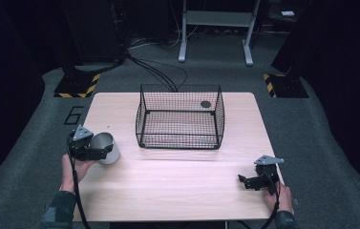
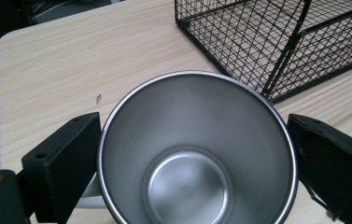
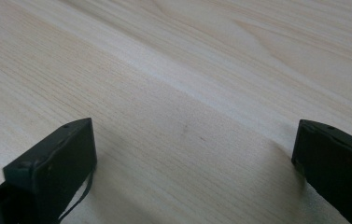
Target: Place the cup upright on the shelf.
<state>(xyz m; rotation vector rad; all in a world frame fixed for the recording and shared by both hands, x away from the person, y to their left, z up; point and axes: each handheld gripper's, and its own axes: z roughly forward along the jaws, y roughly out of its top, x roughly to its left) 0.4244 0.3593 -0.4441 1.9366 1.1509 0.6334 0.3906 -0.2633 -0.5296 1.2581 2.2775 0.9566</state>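
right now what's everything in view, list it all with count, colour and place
cup: 1, silver steel, table's left side, tilted, held between the left tool's jaws
wire basket: 1, black, far middle of table, nothing inside it
table: 1, light wood, centre
hazard-striped bases: 2, black and yellow, floor beyond the table's far corners
left tool: 1, black, shut on the cup
right tool: 1, black, open, near right of table
hands: 2, near edge
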